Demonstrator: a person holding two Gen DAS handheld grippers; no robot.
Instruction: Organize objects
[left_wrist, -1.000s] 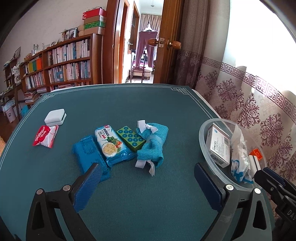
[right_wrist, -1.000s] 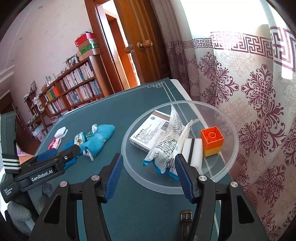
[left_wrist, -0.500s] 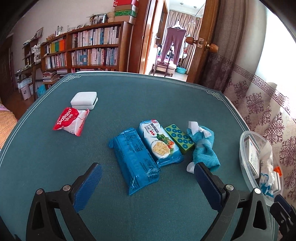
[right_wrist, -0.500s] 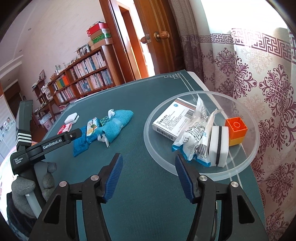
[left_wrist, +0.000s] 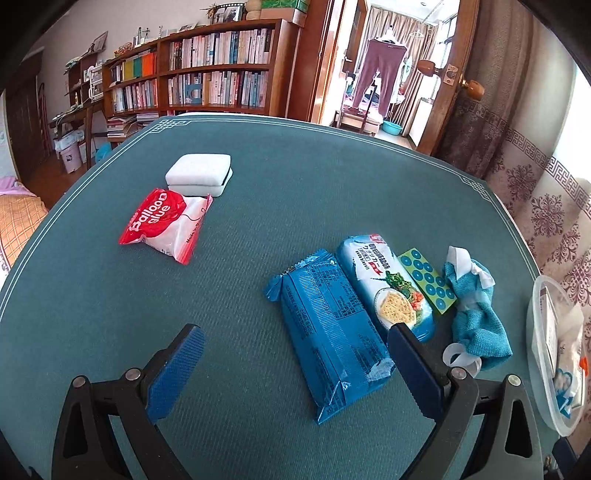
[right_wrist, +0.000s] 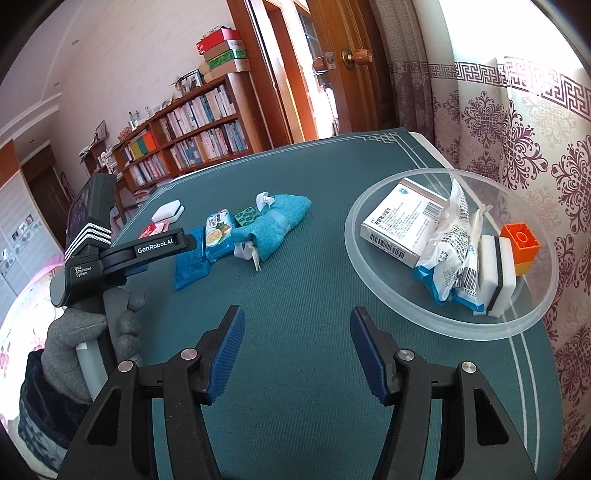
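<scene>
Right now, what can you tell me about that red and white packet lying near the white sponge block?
The red and white plastic packet is a sealed, pillow-shaped pouch with crimped ends; its red part reads "Balloon glue" in white letters. It lies flat on the teal cloth-covered table, slightly puffed and crinkled. Its far corner lies against or just short of the white sponge block; which, I cannot tell. Nothing rests on it, and neither gripper is near it.

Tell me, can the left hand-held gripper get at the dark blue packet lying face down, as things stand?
Probably yes. The left hand-held gripper is open and empty, with the dark blue packet just ahead, its near end by the right finger. Nothing lies on top, though the cracker packet sits tight against its side.
</scene>
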